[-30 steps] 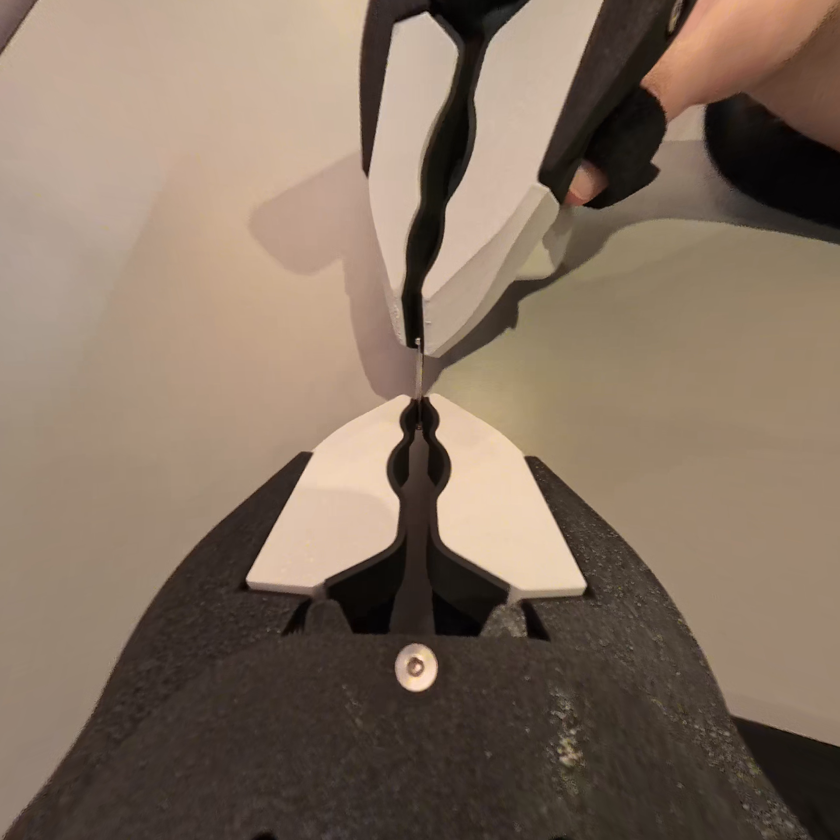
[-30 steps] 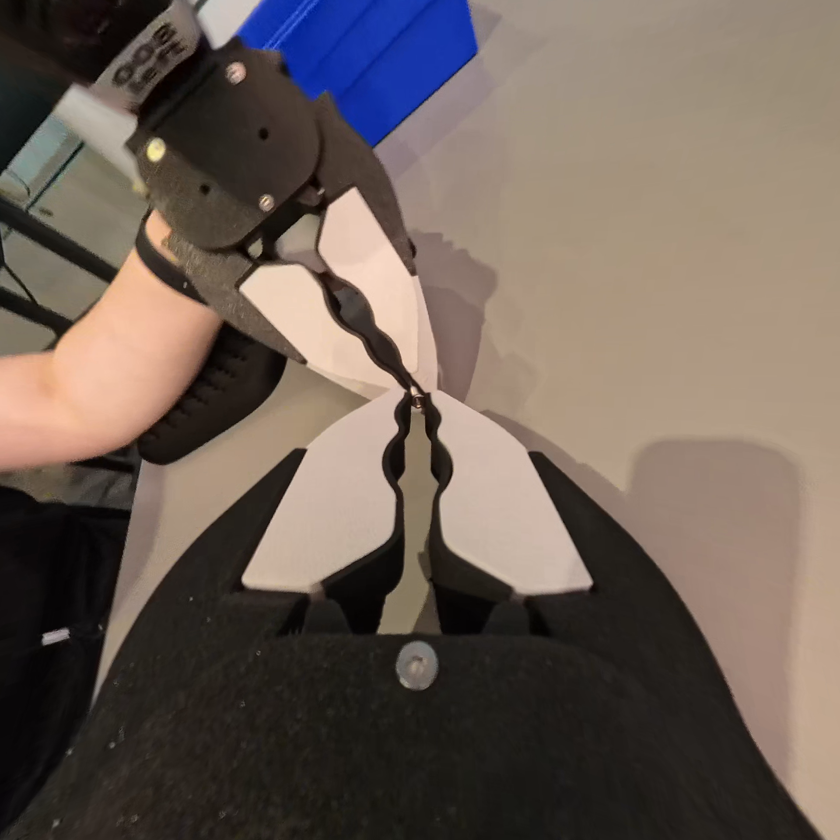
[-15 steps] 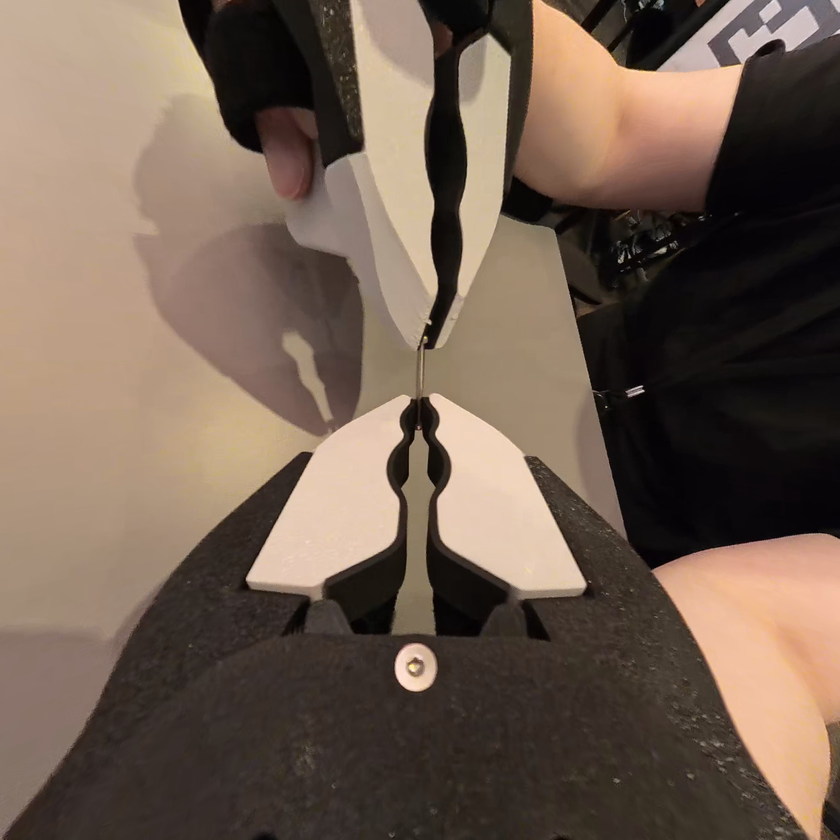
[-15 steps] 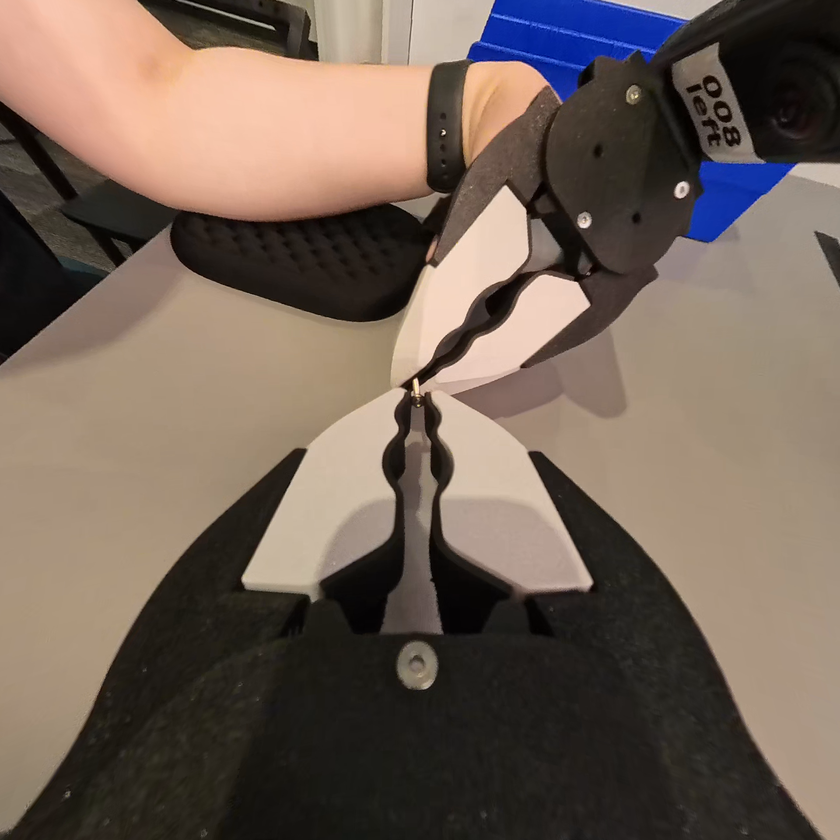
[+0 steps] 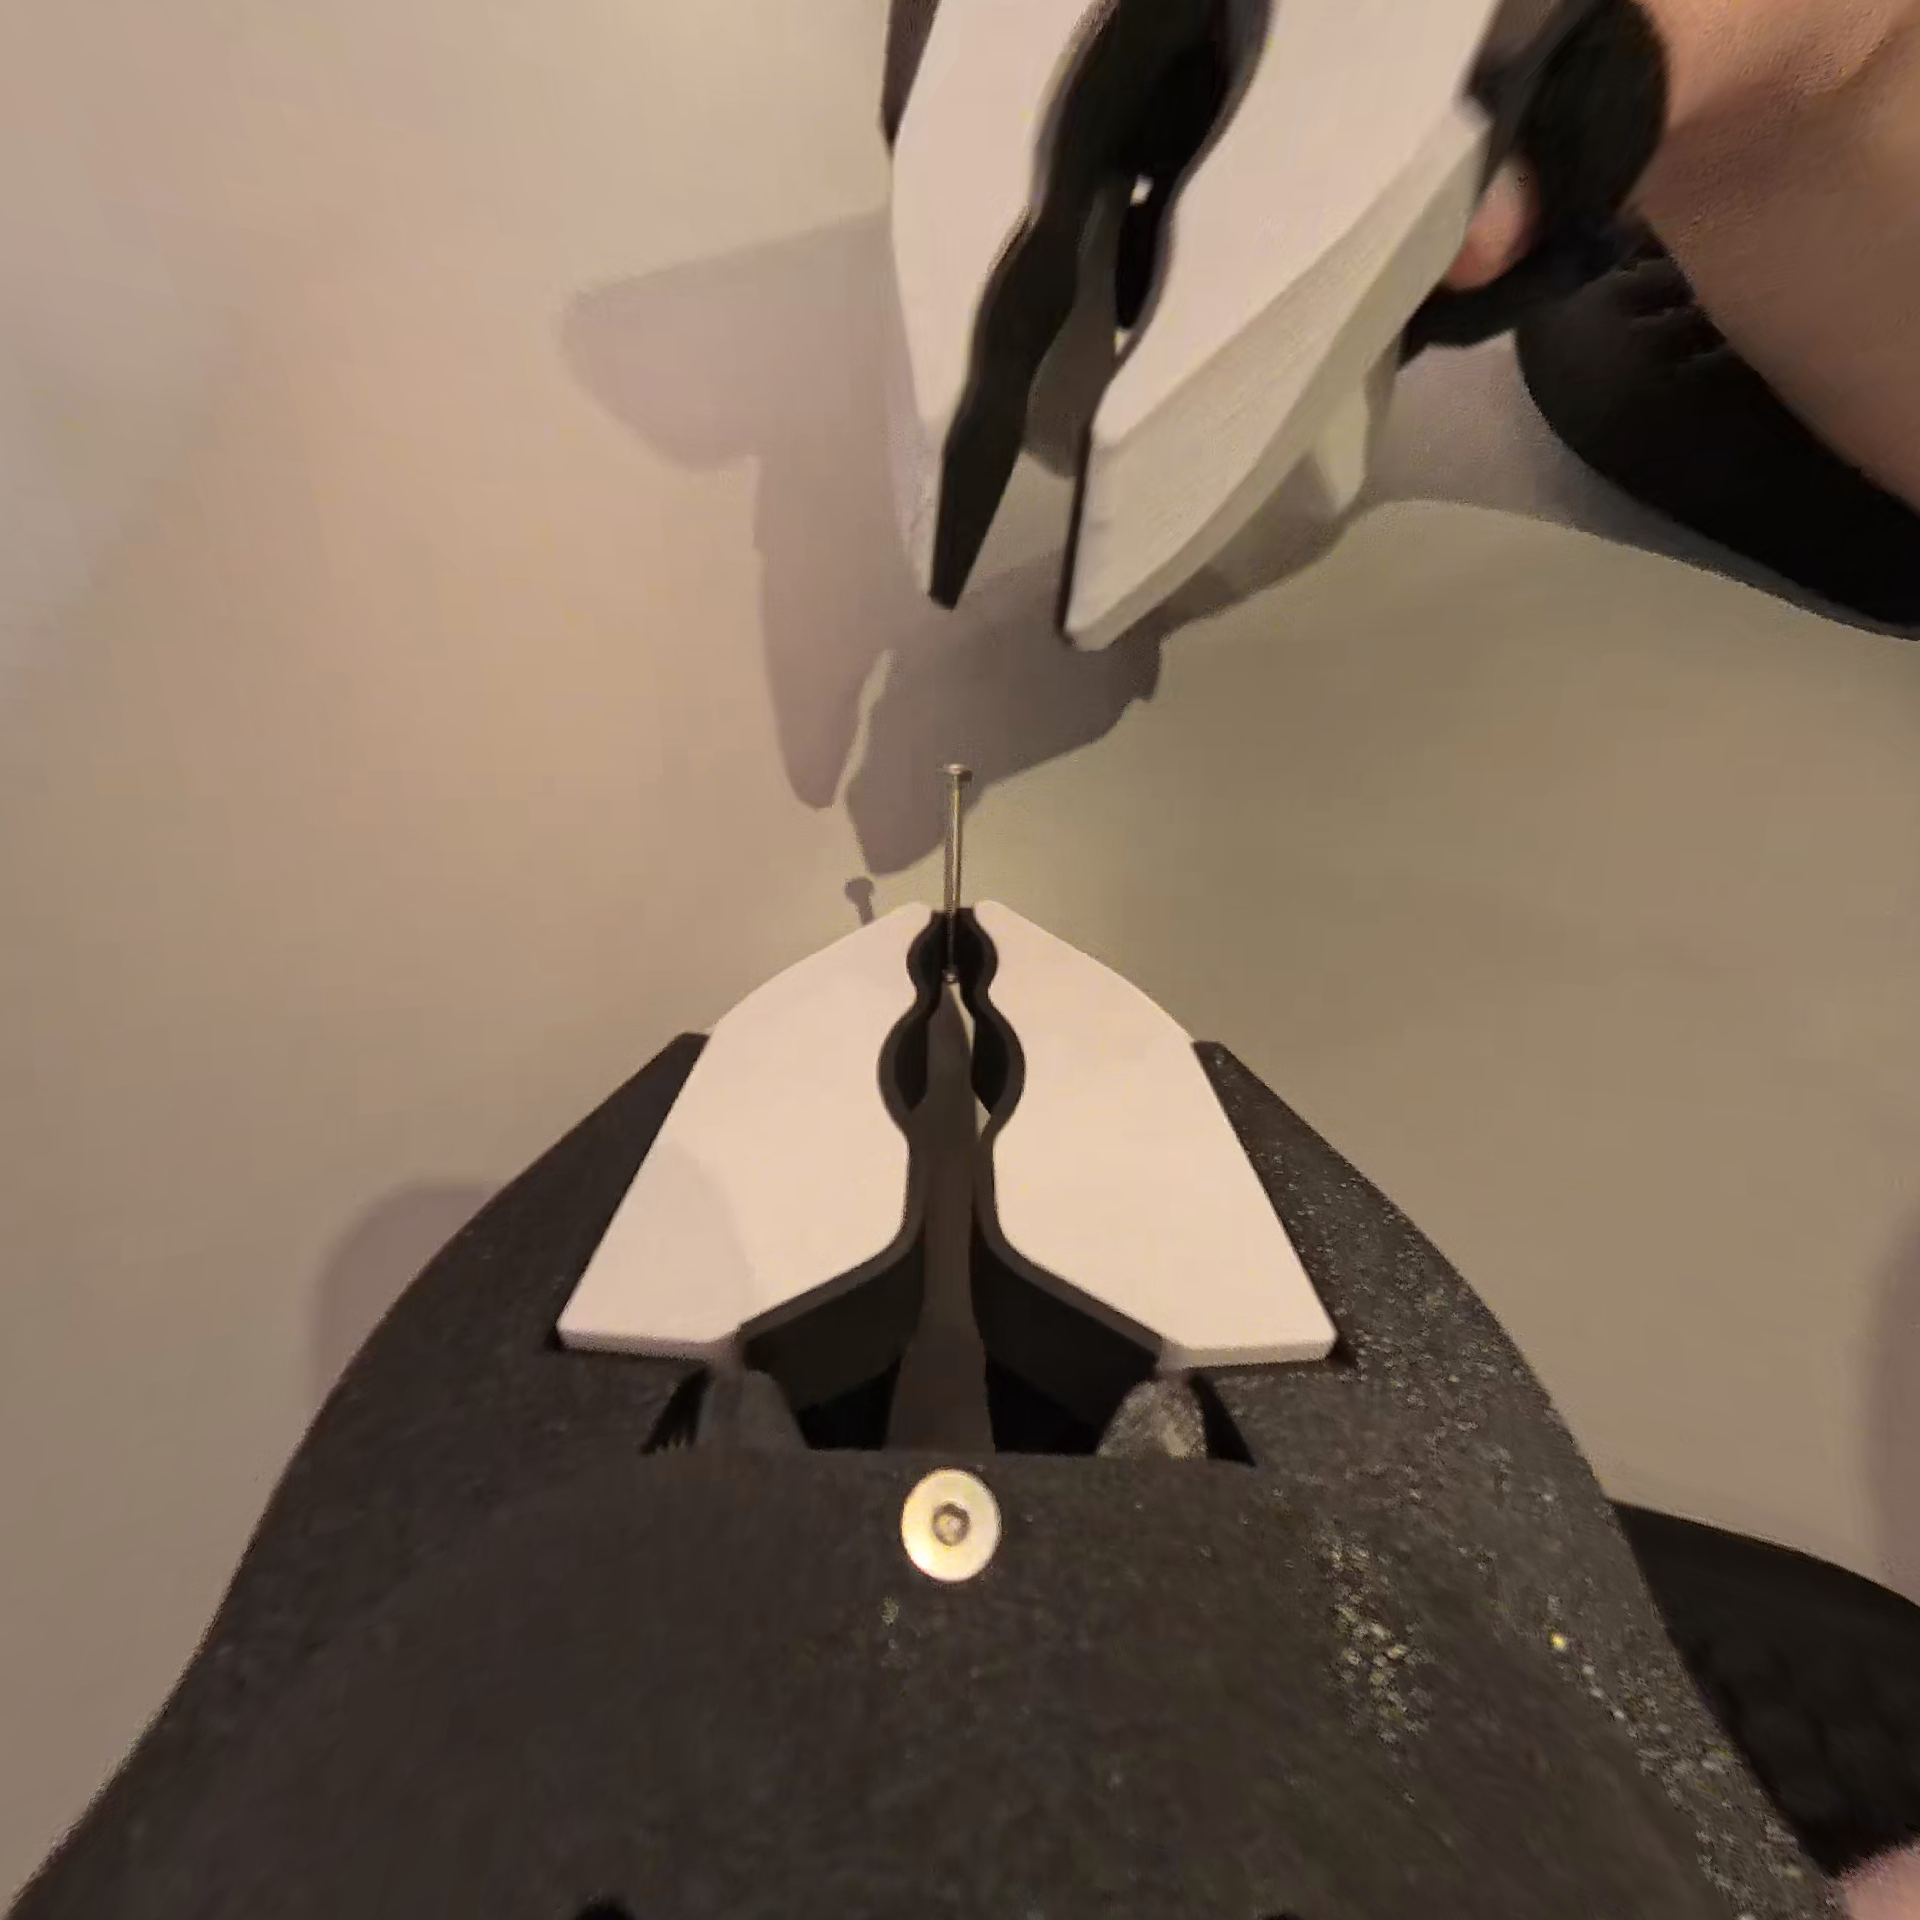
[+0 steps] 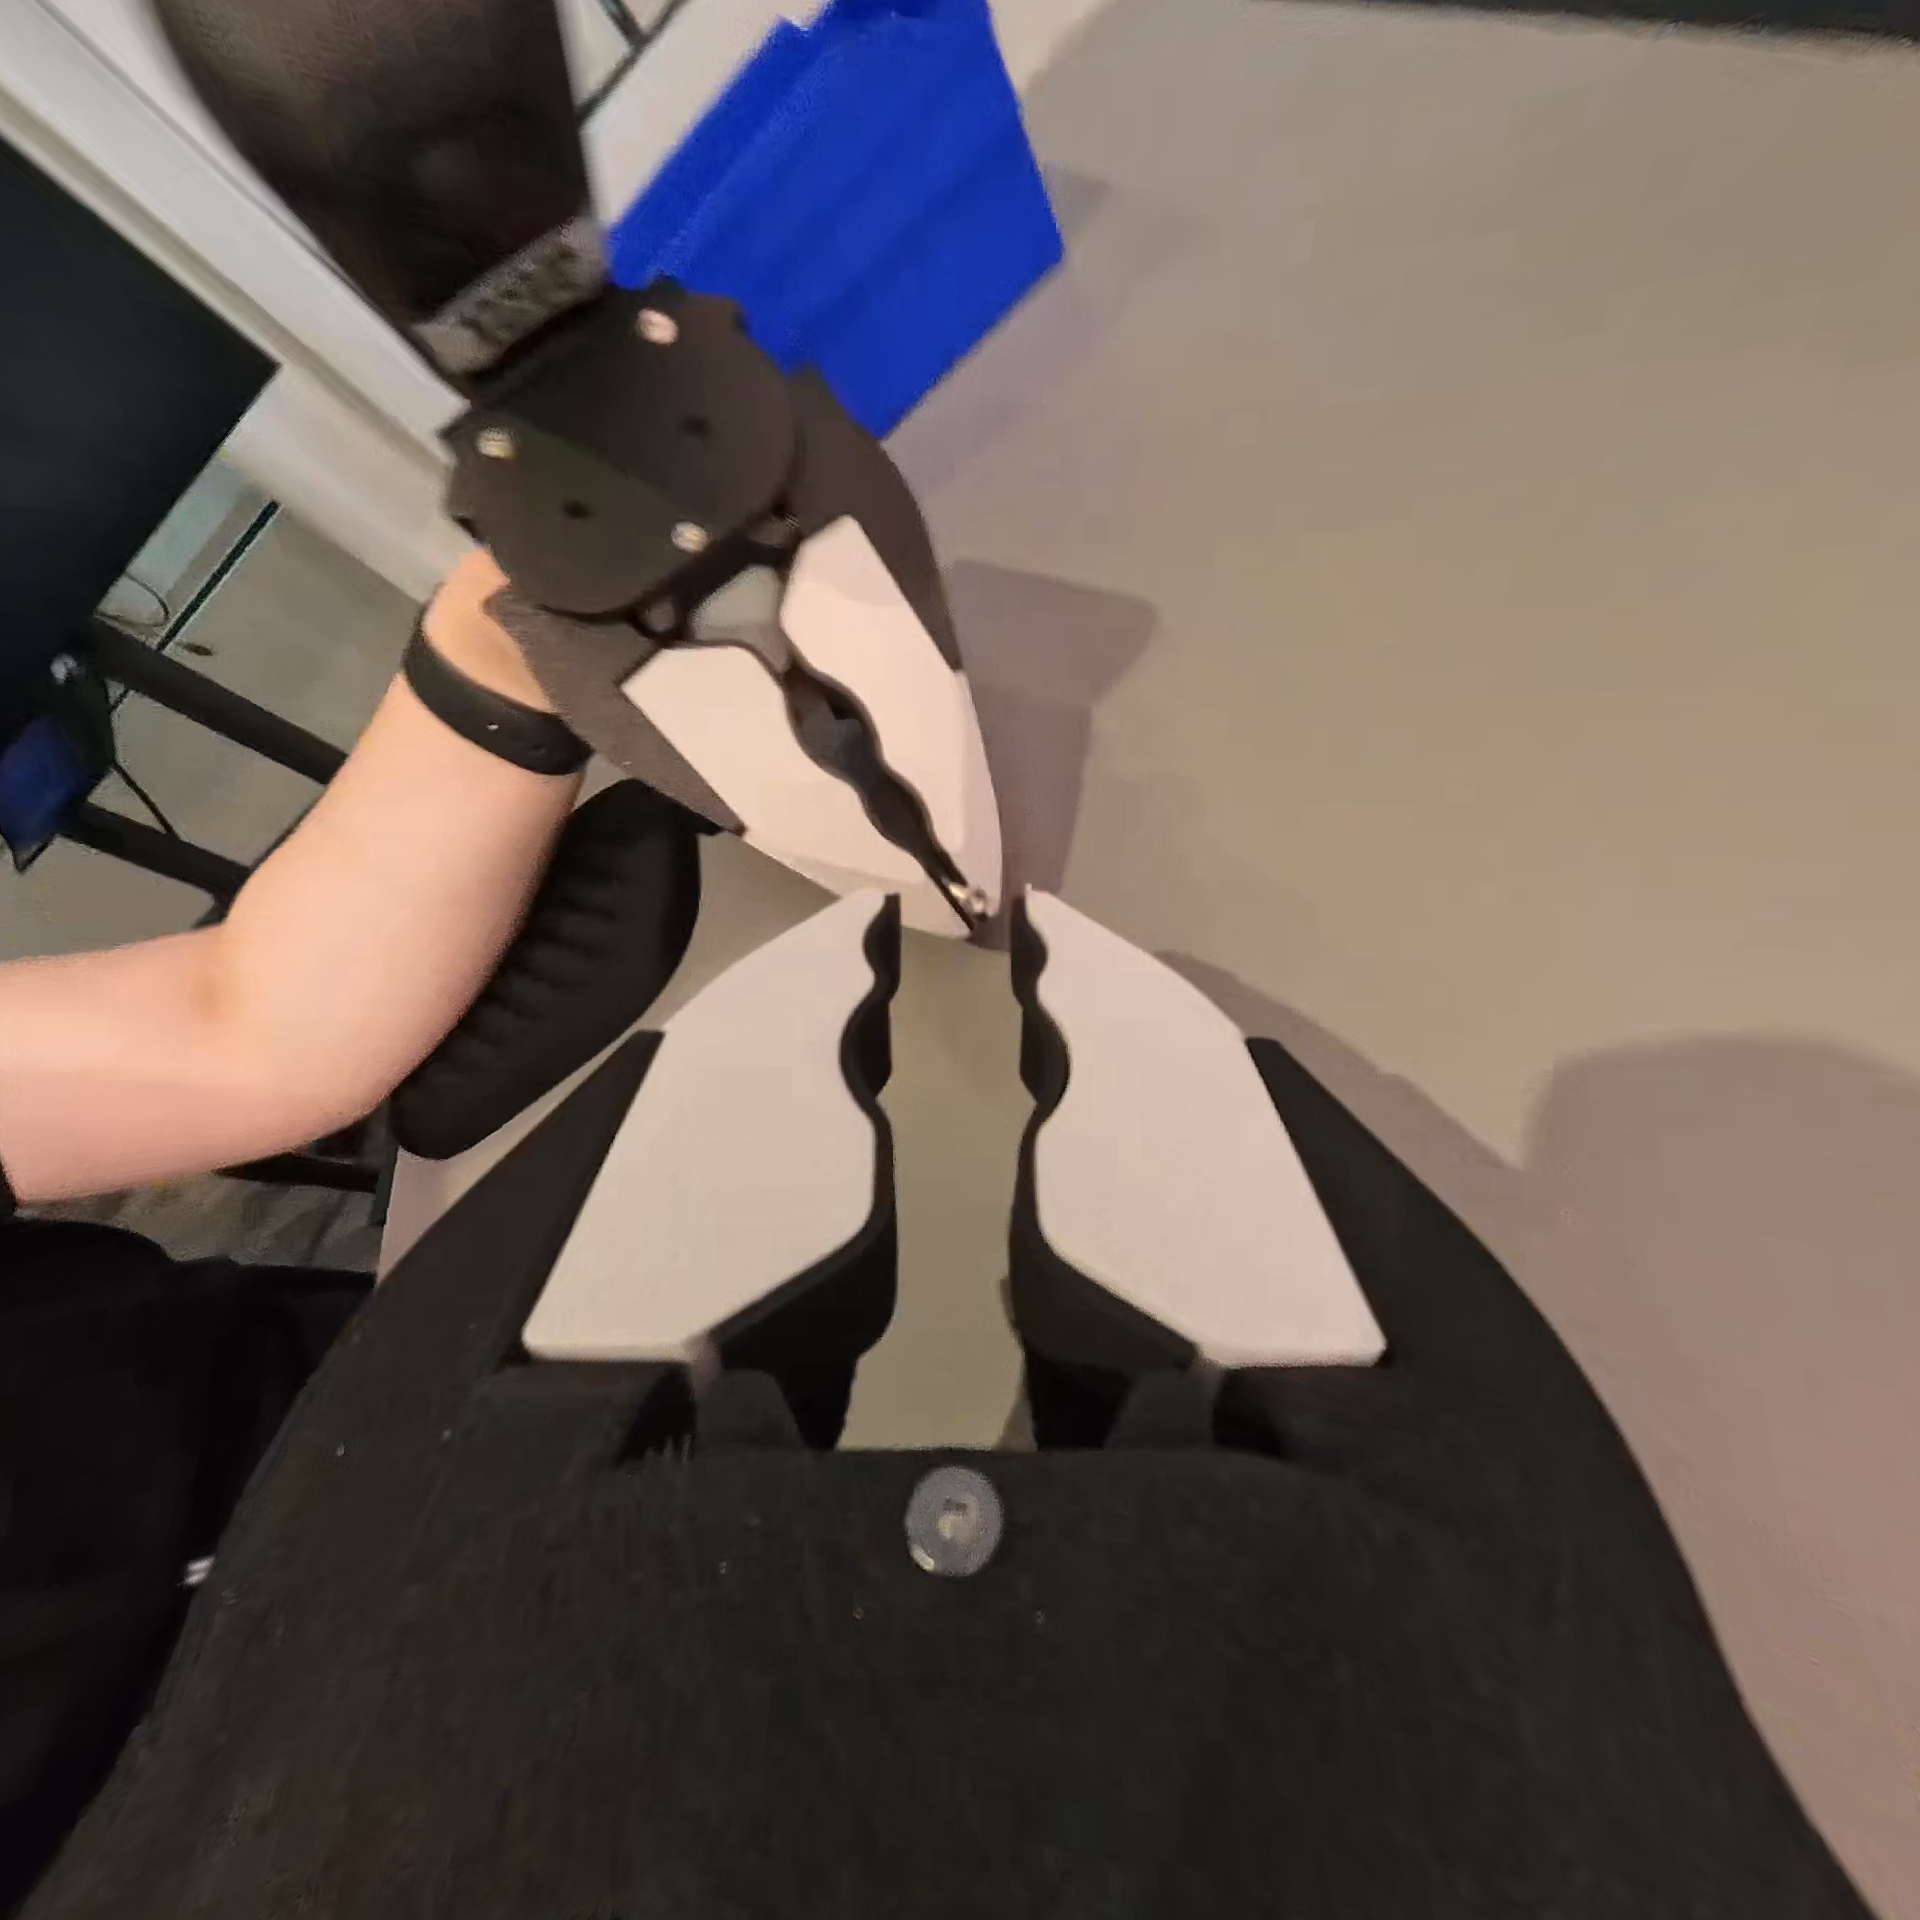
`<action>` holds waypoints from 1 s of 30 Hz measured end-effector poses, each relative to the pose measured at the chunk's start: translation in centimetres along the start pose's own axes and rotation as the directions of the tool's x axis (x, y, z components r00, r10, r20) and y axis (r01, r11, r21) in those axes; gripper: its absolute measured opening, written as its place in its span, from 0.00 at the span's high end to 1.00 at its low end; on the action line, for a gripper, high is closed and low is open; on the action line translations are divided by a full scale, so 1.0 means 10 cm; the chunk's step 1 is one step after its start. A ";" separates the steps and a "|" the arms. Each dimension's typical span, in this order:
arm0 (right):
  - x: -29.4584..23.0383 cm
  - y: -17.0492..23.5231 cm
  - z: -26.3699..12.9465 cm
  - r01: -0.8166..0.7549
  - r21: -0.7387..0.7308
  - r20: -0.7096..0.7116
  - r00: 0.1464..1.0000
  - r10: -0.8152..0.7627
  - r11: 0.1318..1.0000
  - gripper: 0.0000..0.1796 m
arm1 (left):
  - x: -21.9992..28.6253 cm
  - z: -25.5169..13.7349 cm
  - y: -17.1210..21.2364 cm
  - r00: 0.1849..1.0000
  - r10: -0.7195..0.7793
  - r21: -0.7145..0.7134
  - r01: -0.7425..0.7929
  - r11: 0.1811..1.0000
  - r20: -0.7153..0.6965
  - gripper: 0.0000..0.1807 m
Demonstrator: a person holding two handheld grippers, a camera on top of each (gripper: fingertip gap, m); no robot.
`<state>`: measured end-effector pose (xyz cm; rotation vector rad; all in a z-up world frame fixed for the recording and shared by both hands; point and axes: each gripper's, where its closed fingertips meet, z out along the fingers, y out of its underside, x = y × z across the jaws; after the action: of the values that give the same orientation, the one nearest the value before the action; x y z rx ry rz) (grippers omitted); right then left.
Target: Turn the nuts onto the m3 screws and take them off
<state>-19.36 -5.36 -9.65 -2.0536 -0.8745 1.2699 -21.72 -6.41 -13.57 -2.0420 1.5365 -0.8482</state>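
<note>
My left gripper (image 5: 951, 909) is shut on a thin m3 screw (image 5: 954, 842), which sticks straight out past its tips over the beige table (image 5: 312, 623). The screw's far end carries a small wider piece (image 5: 956, 771); I cannot tell whether it is the head or a nut. My right gripper (image 5: 1008, 613) is open, empty and a short way beyond that end. In the right wrist view, my open right gripper (image 6: 954, 904) has the left gripper (image 6: 961, 888) and the shiny screw end (image 6: 975, 900) just beyond its tips, touching neither finger.
A blue box (image 6: 831, 218) stands at the table's far side. A black ridged pad (image 6: 551, 966) lies under the person's left forearm, and it also shows in the left wrist view (image 5: 1714, 436). A dark screen and the table's edge are at the left. There is about 5 cm between the tips of the two grippers.
My right gripper, shut on the screw's far end before, has opened, let go and drawn back a little. My left gripper still holds the screw. Both hands have swung round.
</note>
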 end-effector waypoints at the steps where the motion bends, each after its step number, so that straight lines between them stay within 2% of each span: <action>1: 0.06 0.04 0.02 -0.045 -0.016 -0.013 0.999 0.045 0.999 0.89 | -0.03 0.01 -0.01 1.000 0.009 -0.002 -0.009 1.000 0.028 0.99; 7: 0.16 0.06 0.05 -0.230 0.023 0.006 0.973 0.230 0.973 0.86 | -0.05 0.09 -0.04 0.993 0.075 -0.032 -0.072 0.997 0.092 0.99; 14: 0.17 0.15 0.09 -0.241 -0.029 -0.003 0.971 0.241 0.970 0.89 | -0.05 0.12 -0.06 0.990 0.089 -0.038 -0.085 0.996 0.107 0.99; 16: 0.16 0.16 0.12 -0.237 -0.038 0.005 0.971 0.237 0.971 0.91 | -0.05 0.12 -0.07 0.990 0.094 -0.035 -0.090 0.995 0.109 0.99; 18: 0.11 0.16 0.12 -0.224 -0.042 0.033 0.974 0.226 0.974 0.97 | -0.04 0.12 -0.07 0.990 0.096 -0.037 -0.093 0.995 0.108 0.99; 20: 0.10 0.17 0.12 -0.202 -0.053 0.034 0.978 0.204 0.978 0.97 | -0.03 0.12 -0.07 0.990 0.096 -0.035 -0.093 0.995 0.100 0.99; 23: 0.02 0.18 0.11 -0.095 -0.085 0.075 0.992 0.101 0.992 0.97 | 0.06 0.09 -0.07 0.996 0.086 -0.022 -0.086 0.996 0.038 0.99; 25: -0.10 0.22 0.10 0.057 -0.113 0.136 0.990 -0.041 0.992 0.97 | 0.18 0.05 -0.05 0.995 0.086 -0.012 -0.086 0.996 -0.043 0.99; 28: -0.25 0.30 0.09 0.336 -0.109 0.190 0.931 -0.312 0.936 0.97 | 0.36 -0.01 0.02 0.984 0.079 -0.025 -0.084 0.996 -0.163 0.99; 30: -0.34 0.32 0.10 0.453 -0.084 0.208 0.879 -0.428 0.888 0.97 | 0.43 -0.03 0.04 0.976 0.075 -0.028 -0.083 0.996 -0.205 0.99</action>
<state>-20.69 -9.87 -10.55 -1.7031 -1.4527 1.1774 -21.38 -10.65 -12.76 -1.9548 1.7419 -1.0324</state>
